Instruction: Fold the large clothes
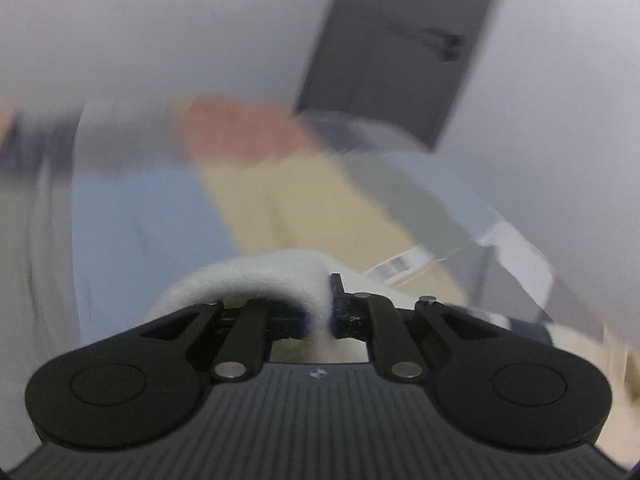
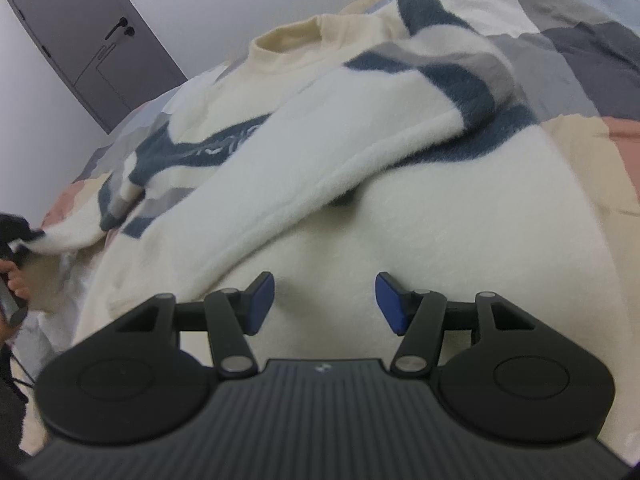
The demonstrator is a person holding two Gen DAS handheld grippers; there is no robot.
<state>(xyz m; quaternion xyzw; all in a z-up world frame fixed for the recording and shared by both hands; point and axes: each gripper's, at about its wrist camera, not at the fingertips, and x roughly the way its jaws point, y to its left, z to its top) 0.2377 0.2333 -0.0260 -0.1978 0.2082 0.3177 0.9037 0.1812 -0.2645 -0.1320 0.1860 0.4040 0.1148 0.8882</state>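
Observation:
A large fuzzy cream sweater [image 2: 400,208] with dark blue and grey bands lies on the bed, collar at the far end, one sleeve [image 2: 328,148] folded across the body. My right gripper [image 2: 325,300] is open just above the sweater's near hem, holding nothing. My left gripper [image 1: 320,312] is shut on a fold of cream sweater fabric [image 1: 264,276]; its view is blurred by motion. In the right wrist view the left gripper [image 2: 12,240] shows at the far left edge, holding the other sleeve's cuff [image 2: 60,236].
The bed has a patchwork cover [image 2: 592,40] in blue, beige, pink and grey. A dark grey door [image 2: 80,36] stands in the pale wall behind the bed. A person's hand [image 2: 12,280] is at the left edge.

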